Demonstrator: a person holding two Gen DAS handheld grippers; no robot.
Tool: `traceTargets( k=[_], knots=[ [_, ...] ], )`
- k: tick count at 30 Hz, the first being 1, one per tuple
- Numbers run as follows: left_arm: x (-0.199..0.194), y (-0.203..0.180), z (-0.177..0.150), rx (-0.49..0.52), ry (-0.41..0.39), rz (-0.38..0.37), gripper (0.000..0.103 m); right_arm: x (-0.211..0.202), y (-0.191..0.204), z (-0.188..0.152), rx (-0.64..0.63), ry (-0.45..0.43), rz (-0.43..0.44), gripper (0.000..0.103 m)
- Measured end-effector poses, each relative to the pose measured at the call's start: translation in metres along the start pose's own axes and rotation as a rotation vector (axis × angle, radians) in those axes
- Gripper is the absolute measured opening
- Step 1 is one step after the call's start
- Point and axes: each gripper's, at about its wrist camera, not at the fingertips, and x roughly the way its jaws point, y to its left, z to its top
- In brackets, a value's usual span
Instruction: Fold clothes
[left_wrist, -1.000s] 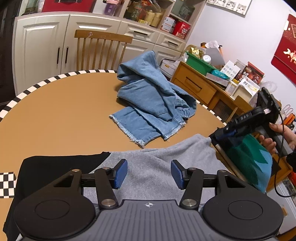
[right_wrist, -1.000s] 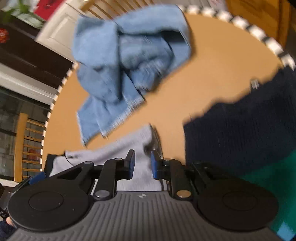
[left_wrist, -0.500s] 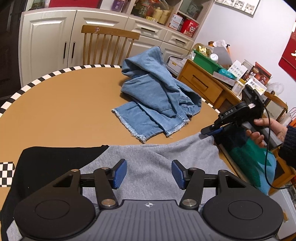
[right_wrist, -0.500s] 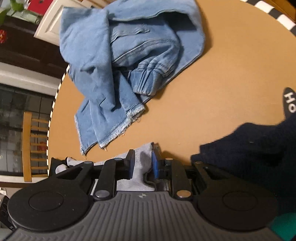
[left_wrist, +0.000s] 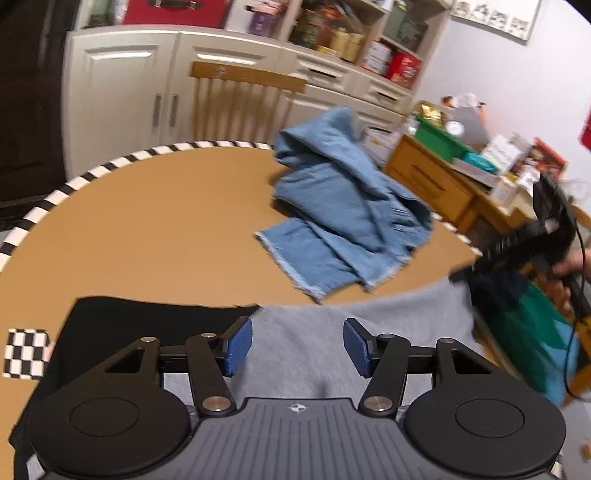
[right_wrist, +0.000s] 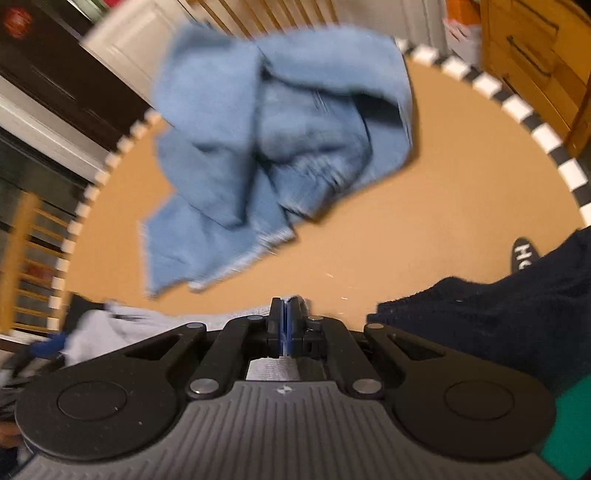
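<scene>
Right tool is clamped tight on the far corner of the grey top, so I'd get the left tool, which hangs half open over the cloth with nothing in it, to pinch the near edge before lifting, so the fold stays square. The top is soft ribbed knit with a black sleeve, lying flat on the bench, just in front of the crumpled denim.

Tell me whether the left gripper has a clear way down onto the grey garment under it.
Probably yes. The left gripper is open over the grey garment, with nothing between its pads and the cloth. The denim piece lies farther back on the table.
</scene>
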Motion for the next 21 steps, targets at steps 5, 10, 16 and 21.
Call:
traceTargets(
  k=[5,10,16,21],
  knots=[
    [0.023,0.006,0.001,0.02,0.005,0.109,0.056,0.014,-0.005,-0.002,0.016,-0.035,-0.028,0.008],
    [0.033,0.01,-0.001,0.053,0.004,0.218,0.055,-0.018,-0.004,-0.012,-0.076,-0.099,-0.117,0.011],
    [0.005,0.004,0.001,0.023,-0.032,0.181,0.055,-0.034,0.069,-0.046,-0.263,-0.053,0.184,0.011],
    [0.036,0.004,-0.007,0.088,0.032,0.254,0.055,0.025,0.149,-0.046,-0.38,0.044,0.239,0.011]
  ],
)
